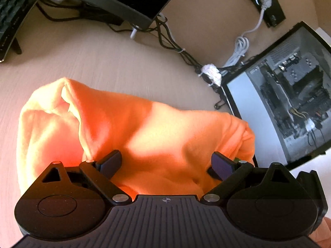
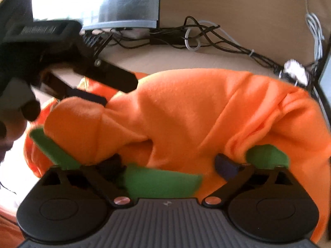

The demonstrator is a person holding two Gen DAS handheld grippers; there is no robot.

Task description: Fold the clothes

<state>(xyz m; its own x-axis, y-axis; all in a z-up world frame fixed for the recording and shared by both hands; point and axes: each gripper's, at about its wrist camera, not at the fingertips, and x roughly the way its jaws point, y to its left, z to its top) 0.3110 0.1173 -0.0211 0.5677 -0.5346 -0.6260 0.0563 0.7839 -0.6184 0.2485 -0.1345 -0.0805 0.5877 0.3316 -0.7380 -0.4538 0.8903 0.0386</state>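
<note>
An orange fleece garment (image 1: 134, 128) with green trim (image 2: 159, 183) lies bunched on the light wooden desk (image 1: 99, 62). My left gripper (image 1: 166, 163) is open, its fingers spread wide and pressed down into the orange fabric. My right gripper (image 2: 171, 163) is also open, its fingers set wide over the garment's green edge. In the right wrist view the left gripper (image 2: 86, 82) reaches in from the upper left, its fingers over the garment's left end (image 2: 78, 115).
A monitor base (image 1: 115, 6) and a tangle of black cables (image 1: 175, 45) run along the back of the desk. A keyboard (image 1: 10, 18) sits at far left. An open computer case (image 1: 289, 95) stands at right, close to the garment.
</note>
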